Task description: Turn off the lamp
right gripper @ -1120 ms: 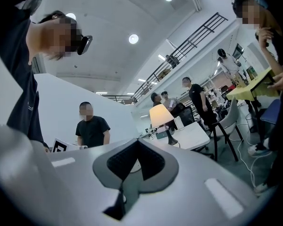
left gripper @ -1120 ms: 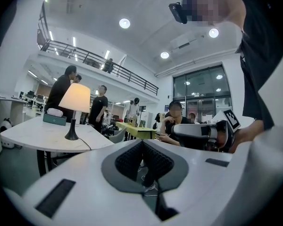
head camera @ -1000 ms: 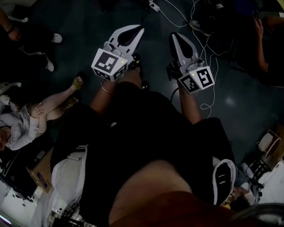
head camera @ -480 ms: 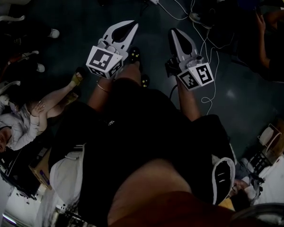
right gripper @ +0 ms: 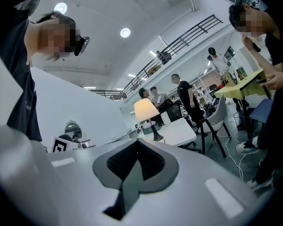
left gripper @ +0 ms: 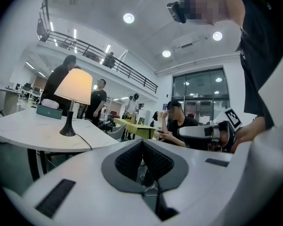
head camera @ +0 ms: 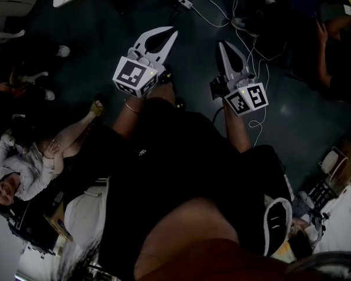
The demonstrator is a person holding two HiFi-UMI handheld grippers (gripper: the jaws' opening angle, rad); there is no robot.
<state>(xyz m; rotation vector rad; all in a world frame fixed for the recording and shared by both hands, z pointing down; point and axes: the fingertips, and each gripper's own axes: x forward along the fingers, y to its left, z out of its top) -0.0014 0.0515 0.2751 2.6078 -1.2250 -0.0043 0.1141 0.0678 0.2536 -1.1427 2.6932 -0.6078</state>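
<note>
Lamp: one lamp (left gripper: 74,86), lit, with a cream shade on a dark stem and round base. It stood upright on a white table (left gripper: 23,134), well apart from both grippers. In the right gripper view it (right gripper: 146,110) appeared far off, on the same table (right gripper: 181,133).
Cord: one dark cord (left gripper: 83,141) ran from the lamp base over the table edge.
Box: one green box (left gripper: 49,111) sat on the table behind the lamp, with a pale item on top.
Left gripper: one left gripper (left gripper: 142,143), jaws pressed together with the pads meeting at the tip, aimed roughly level, with the lamp off to its left. In the head view it (head camera: 167,34) was held above the floor.
Right gripper: one right gripper (right gripper: 137,143), jaws pressed together, aimed toward the lamp. In the head view it (head camera: 225,45) sat beside the left one, not touching it.
Obstructions: one chair (right gripper: 216,117) stood at the table's right side. Open floor lay between the grippers and the table.
Persons: two standing persons (left gripper: 61,81) were just behind the lamp, and one seated person (left gripper: 175,122) was to its right.
Second table: one yellow-green table (left gripper: 134,125) stood beyond the white one.
Cables: several white cables (head camera: 245,16) lay on the dark floor ahead of the grippers.
</note>
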